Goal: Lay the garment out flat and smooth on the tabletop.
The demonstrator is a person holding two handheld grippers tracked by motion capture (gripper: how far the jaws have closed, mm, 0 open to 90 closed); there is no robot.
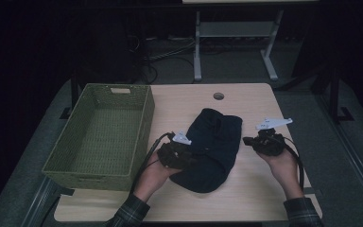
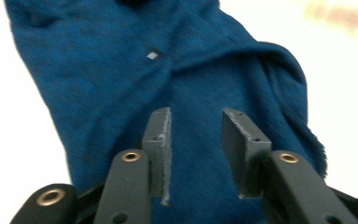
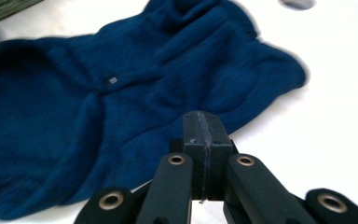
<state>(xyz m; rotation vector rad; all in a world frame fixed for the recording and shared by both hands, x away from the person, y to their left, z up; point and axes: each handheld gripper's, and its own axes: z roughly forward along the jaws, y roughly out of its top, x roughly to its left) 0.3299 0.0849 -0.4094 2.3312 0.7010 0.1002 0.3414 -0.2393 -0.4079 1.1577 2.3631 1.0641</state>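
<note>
A dark blue knitted garment (image 1: 212, 149) lies bunched in the middle of the light wooden table (image 1: 250, 101). My left gripper (image 1: 187, 153) hovers over its left edge; in the left gripper view the jaws stand apart above the blue cloth (image 2: 121, 84), with nothing pinched between the pads (image 2: 161, 140). My right gripper (image 1: 253, 141) is off the garment's right side, over bare table. In the right gripper view its jaws are pressed together with nothing between them (image 3: 202, 135), and the garment (image 3: 98, 107) spreads out ahead and to the left.
A green woven basket (image 1: 144, 120) stands on the table's left part, beside the garment. A round cable hole (image 1: 218, 96) sits near the far edge. White table legs (image 1: 197, 52) and cables lie on the floor behind.
</note>
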